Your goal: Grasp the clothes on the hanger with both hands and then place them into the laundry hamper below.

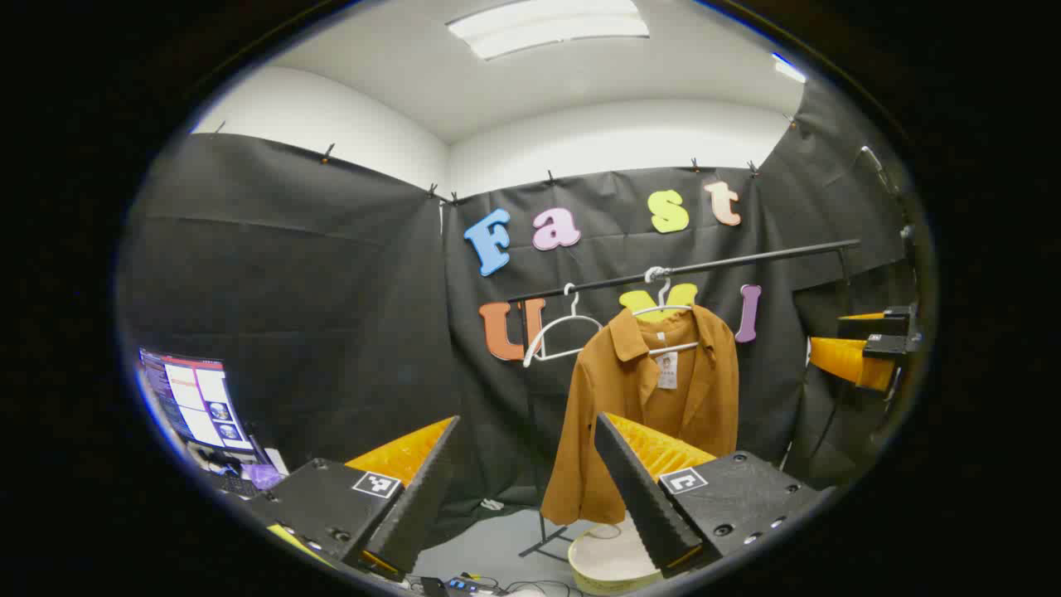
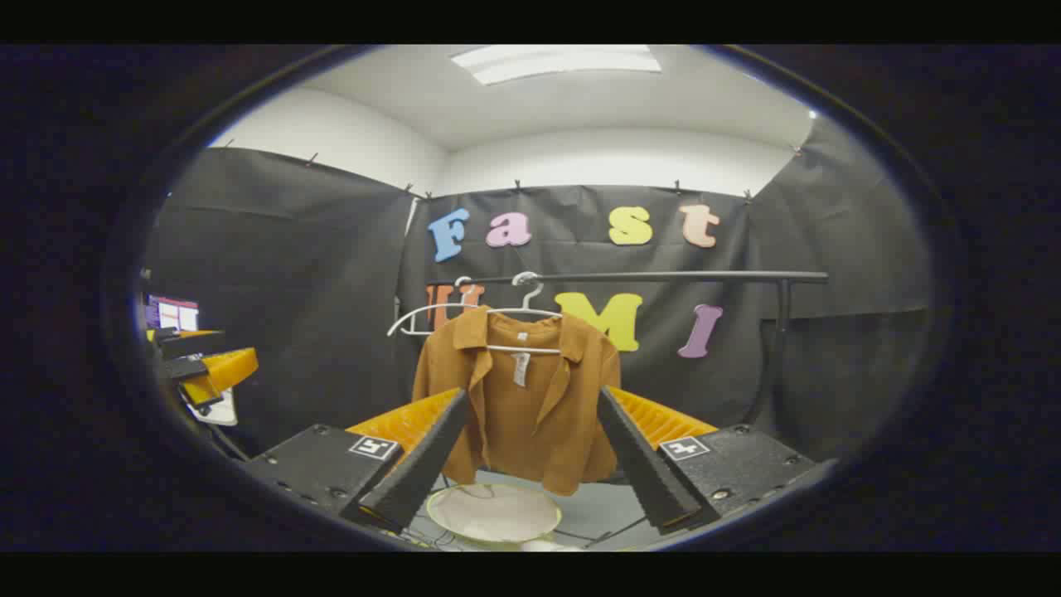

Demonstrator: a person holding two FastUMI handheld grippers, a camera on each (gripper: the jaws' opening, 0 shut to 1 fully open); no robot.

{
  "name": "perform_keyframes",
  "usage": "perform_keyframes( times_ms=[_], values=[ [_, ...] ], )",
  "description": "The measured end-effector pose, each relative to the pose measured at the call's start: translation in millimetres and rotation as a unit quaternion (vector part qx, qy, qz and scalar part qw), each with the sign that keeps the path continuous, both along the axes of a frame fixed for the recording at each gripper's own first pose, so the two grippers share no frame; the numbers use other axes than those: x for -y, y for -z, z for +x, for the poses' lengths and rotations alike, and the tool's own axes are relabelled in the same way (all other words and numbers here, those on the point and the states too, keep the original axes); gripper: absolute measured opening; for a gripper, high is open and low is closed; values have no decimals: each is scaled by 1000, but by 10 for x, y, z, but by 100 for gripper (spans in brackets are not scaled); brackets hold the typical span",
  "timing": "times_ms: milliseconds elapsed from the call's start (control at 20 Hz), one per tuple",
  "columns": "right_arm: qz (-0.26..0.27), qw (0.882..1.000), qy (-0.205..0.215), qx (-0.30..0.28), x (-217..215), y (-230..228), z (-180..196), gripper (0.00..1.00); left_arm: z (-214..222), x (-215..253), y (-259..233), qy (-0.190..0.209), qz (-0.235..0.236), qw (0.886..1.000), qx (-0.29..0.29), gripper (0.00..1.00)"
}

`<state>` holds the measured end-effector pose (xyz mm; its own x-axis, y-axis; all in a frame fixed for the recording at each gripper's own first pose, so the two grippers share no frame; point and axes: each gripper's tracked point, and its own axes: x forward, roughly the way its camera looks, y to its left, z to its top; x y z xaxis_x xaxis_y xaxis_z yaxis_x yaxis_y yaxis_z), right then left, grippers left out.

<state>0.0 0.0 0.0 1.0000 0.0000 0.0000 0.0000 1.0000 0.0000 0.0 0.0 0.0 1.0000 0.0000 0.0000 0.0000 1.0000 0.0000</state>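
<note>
Both tongs, left [image 1: 530,489] and right [image 2: 530,464], gape empty before the brown shirt [image 2: 522,398] hanging lengthwise downward at frame centre, front facing us, above the hamper [image 2: 493,512].

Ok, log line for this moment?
phase: approach | left gripper: open | right gripper: open | brown jacket: on white hanger | laundry hamper: below

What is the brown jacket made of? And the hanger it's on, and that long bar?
The brown jacket looks like soft matte cloth, perhaps corduroy or suede-like; it hangs in loose folds without shine. The hanger looks like smooth white plastic, maybe coated wire, since it is thin and evenly curved. The bar looks like dark painted metal: straight, thin and slightly glossy.
</note>
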Motion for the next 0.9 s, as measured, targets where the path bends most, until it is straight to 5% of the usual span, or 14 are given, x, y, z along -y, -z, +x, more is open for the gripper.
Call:
perform_keyframes(
  times_ms=[900],
  values=[
    [-10,999,1,-46,40,236,249,99,14,-102,239,-20,-2,1000,-18,99]
  ],
)
